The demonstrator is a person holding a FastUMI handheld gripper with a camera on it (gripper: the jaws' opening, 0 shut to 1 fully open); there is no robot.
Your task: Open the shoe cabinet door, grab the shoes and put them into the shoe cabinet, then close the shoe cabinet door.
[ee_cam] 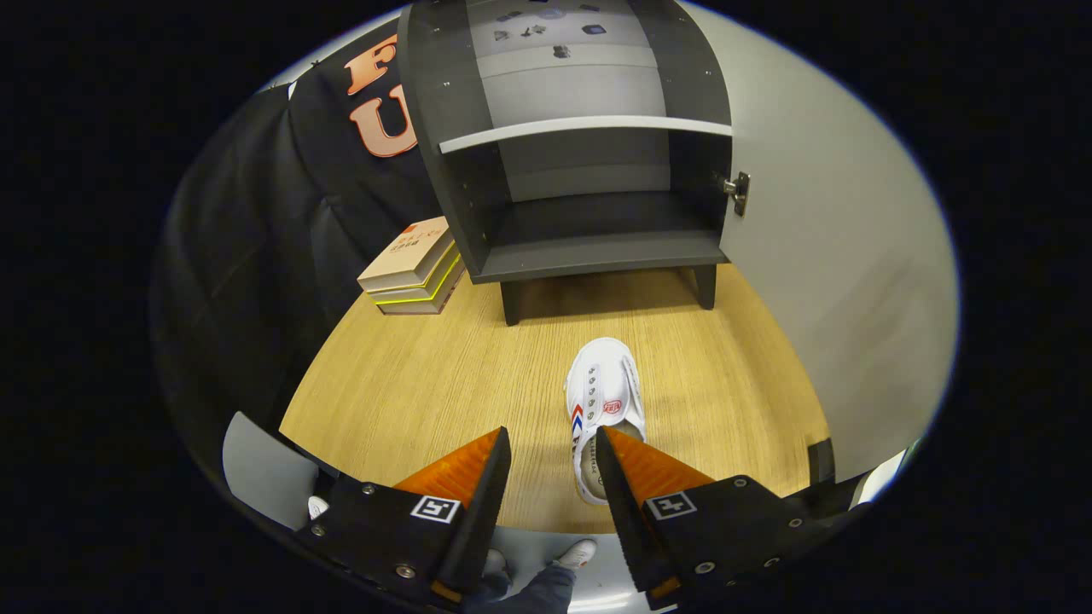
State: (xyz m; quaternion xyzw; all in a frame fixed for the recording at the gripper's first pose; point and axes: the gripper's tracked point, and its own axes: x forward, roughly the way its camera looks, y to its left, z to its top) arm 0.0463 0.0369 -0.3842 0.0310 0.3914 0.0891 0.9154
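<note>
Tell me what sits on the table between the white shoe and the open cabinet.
Nothing: in the gripper view, bare wooden table runs from the white shoe to the cabinet. The gripper is open, the shoe's heel end between its fingers.

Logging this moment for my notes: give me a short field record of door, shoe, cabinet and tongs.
door: open, swung to the cabinet's right
cabinet: lower bay bare, one shelf above
shoe: white, on the table ahead of the cabinet, heel end between the fingertips
tongs: open, not pressing the shoe
books: stack left of the cabinet
</note>
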